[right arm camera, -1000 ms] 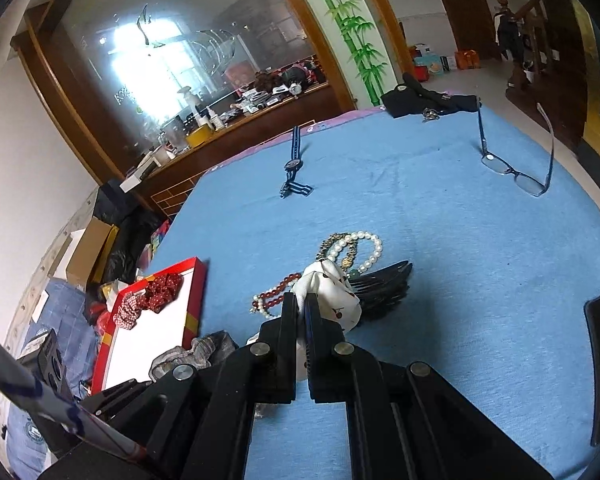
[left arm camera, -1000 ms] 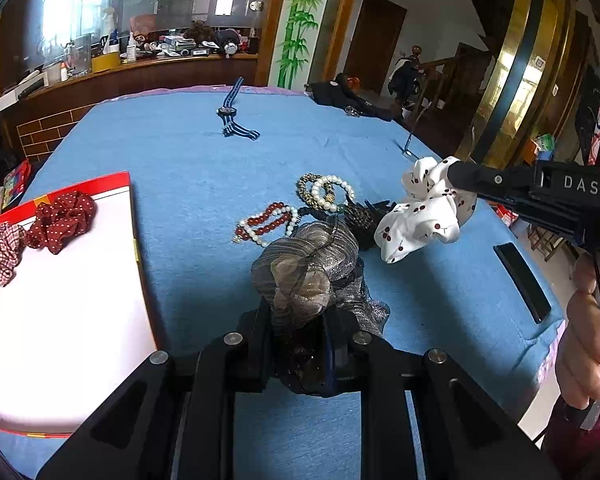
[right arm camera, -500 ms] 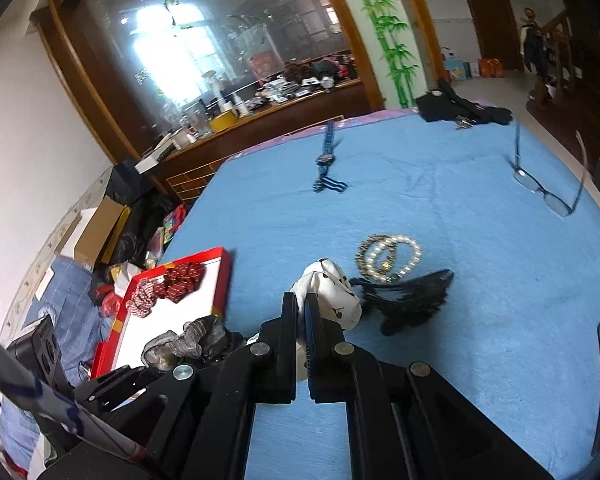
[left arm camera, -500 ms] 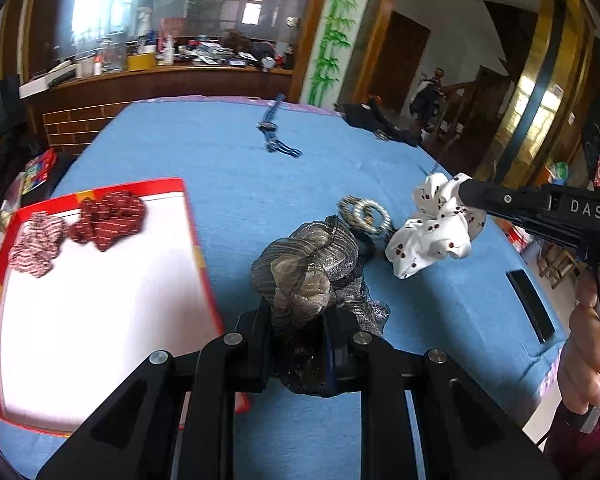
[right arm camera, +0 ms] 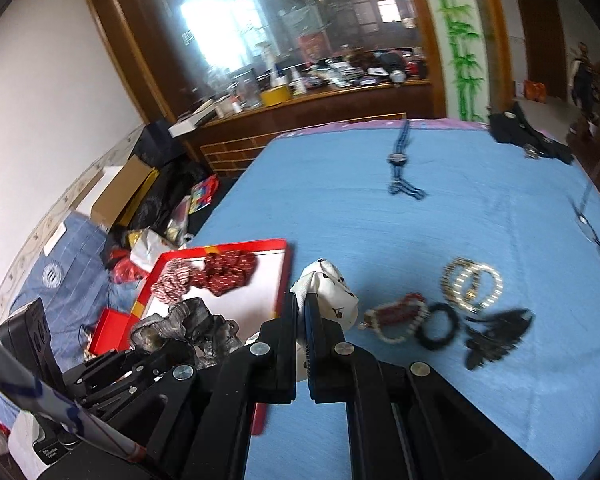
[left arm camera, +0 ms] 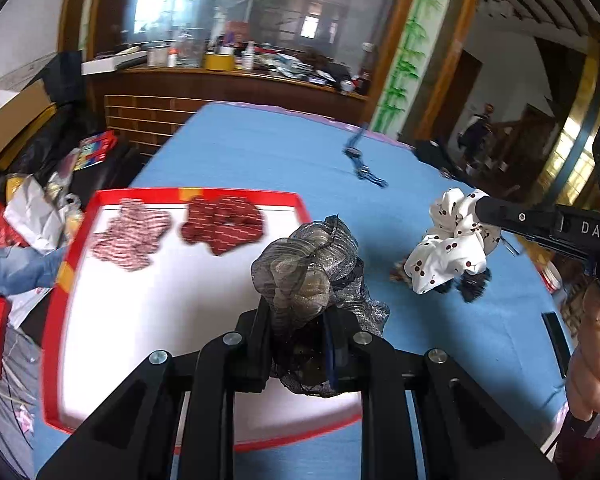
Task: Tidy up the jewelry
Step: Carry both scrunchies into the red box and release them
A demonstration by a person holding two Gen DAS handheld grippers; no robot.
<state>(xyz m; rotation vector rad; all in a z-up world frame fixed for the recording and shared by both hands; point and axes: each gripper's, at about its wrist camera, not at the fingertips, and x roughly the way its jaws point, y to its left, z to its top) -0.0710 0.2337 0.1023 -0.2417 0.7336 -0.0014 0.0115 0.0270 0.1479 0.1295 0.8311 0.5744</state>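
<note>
I've swung both tools across from the pile toward the tray (left arm camera: 296,200). A second ago my left tool (left arm camera: 300,320) hung over bare blue cloth with the beads just ahead of it; now the white floor of the tray lies under it. It is clamped on the grey scrunchie (left arm camera: 304,272), which bulges up out of the jaws. My right tool (right arm camera: 302,304) has come along beside it, pressed together on a fold of the white scrunchie (right arm camera: 328,286), which dangles over the blue tabletop (right arm camera: 340,208) just short of the tray's red rim.

As I judge it, the carry is nearly done: the grey one looks ready to be lowered and let go next to the two red scrunchies (left arm camera: 220,228) already lying at the tray's far end, and the white one needs a little more travel to the left.

The left view shows how the white scrunchie hangs from the right tool's tip, and my hand (left arm camera: 588,360) on its handle, which the right camera cannot see. The right view shows what is left behind: the bracelets (right arm camera: 472,284), the red-and-white beads (right arm camera: 396,316), a black ring (right arm camera: 440,326) and a black clip (right arm camera: 496,336), all loose on the cloth. From the left these are mostly hidden behind the white scrunchie.
</note>
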